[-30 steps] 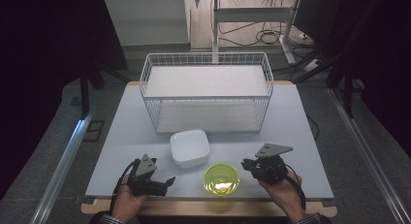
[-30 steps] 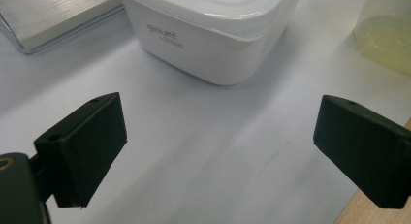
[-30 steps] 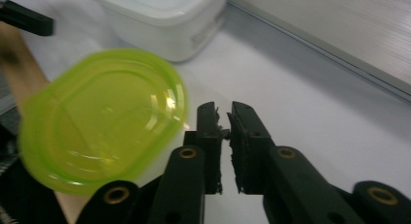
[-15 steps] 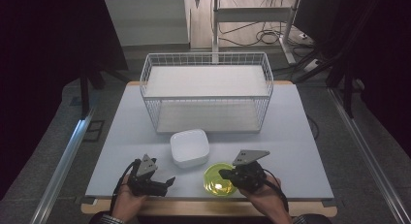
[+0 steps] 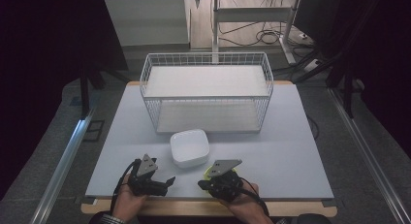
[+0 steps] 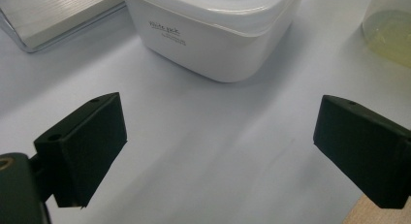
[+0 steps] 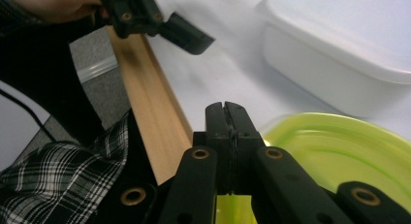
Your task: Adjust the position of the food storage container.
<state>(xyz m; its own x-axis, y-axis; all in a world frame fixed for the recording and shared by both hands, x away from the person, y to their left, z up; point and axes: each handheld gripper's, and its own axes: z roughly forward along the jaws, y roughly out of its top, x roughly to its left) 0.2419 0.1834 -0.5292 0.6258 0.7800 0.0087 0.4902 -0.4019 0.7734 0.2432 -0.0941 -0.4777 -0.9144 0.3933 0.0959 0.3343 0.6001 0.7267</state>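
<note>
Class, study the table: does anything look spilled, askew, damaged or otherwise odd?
Nothing stands out. The white container sits flat in front of the wire basket, the green bowl is upright with no spill, and the table looks clean. The right gripper, jaws shut, is over the bowl.

Overhead forward-down; two close tong-mounted views, white container (image 6: 213,35) shared

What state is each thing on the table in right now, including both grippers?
Left gripper: open, nothing between its jaws.
Right gripper: shut, jaws pressed together over the green bowl's near rim.
White square container: lid on, upright.
Green bowl: upright, partly under the right gripper.
Wire basket: upright, nothing inside.
</note>
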